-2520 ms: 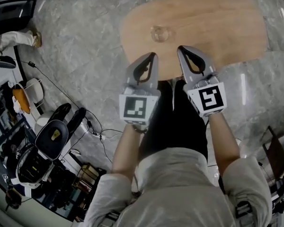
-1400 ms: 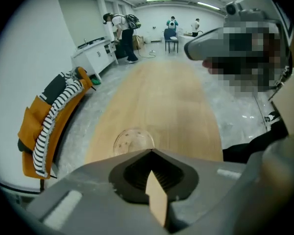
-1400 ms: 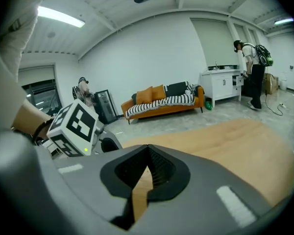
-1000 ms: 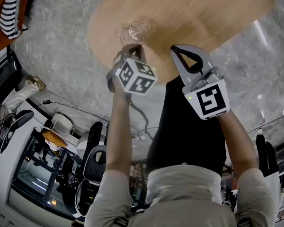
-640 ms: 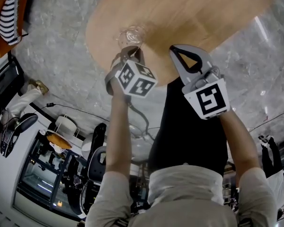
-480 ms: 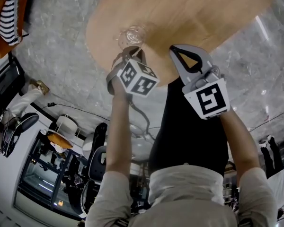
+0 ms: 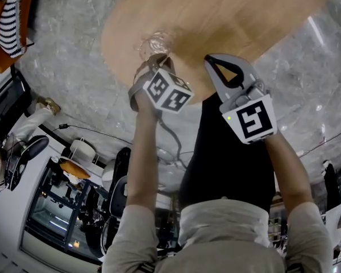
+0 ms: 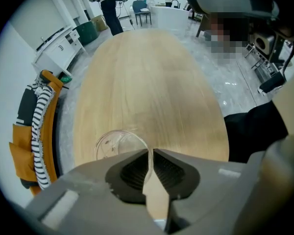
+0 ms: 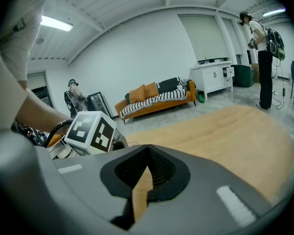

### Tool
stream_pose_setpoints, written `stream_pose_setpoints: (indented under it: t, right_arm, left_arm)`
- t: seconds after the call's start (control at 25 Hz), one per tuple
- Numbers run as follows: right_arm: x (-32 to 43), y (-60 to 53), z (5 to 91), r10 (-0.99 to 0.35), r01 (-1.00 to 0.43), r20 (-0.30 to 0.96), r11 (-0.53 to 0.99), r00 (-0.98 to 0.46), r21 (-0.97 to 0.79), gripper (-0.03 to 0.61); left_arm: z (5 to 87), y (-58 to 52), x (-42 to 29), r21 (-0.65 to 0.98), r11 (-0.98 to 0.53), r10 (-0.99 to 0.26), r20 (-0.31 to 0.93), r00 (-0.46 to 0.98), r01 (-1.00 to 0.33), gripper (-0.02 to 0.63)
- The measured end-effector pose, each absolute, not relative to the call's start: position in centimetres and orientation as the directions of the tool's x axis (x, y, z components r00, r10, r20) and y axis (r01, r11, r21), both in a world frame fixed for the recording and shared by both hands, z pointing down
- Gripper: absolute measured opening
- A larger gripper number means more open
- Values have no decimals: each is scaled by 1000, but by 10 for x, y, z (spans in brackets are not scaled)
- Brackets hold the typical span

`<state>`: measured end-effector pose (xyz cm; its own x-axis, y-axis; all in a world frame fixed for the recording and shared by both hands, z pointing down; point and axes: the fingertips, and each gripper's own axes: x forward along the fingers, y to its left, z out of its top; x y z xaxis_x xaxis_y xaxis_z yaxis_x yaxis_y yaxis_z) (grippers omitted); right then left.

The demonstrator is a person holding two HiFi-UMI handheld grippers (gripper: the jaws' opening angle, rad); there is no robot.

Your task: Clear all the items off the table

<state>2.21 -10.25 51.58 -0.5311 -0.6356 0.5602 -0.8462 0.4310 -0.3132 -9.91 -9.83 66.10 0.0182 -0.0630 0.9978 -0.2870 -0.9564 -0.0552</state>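
A clear drinking glass (image 7: 157, 41) stands near the near-left edge of the oval wooden table (image 7: 227, 16). My left gripper (image 7: 156, 59) is turned on its side and reaches the glass's near rim. In the left gripper view the glass (image 8: 112, 143) has its thin wall pinched between the shut jaws of the left gripper (image 8: 150, 153). My right gripper (image 7: 213, 59) hangs over the table's near edge, to the right of the glass. Its jaws meet in the right gripper view (image 9: 148, 149) with nothing between them, and the left gripper's marker cube (image 9: 90, 130) shows beside them.
Grey marble floor surrounds the table. An orange sofa with a striped throw (image 8: 36, 126) stands close to the table's left side; the sofa (image 9: 157, 98) and a white cabinet (image 9: 213, 77) line the far wall. A person (image 9: 262, 58) stands nearby. Office chairs (image 7: 23, 152) sit at lower left.
Since 2.5 s ago my left gripper has rolled onto its side and moved up to the glass. Over the last second it has crept slightly forward. The right gripper has held still.
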Motion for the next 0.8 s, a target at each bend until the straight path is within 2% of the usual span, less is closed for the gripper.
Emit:
stream_pose_setpoints:
  t: [0.8]
  right_arm:
    - [47, -100, 531, -642, -864, 579, 385, -503, -324, 6]
  left_arm:
    - [691, -96, -94, -41, -970, -28, 998, -57, -241, 48]
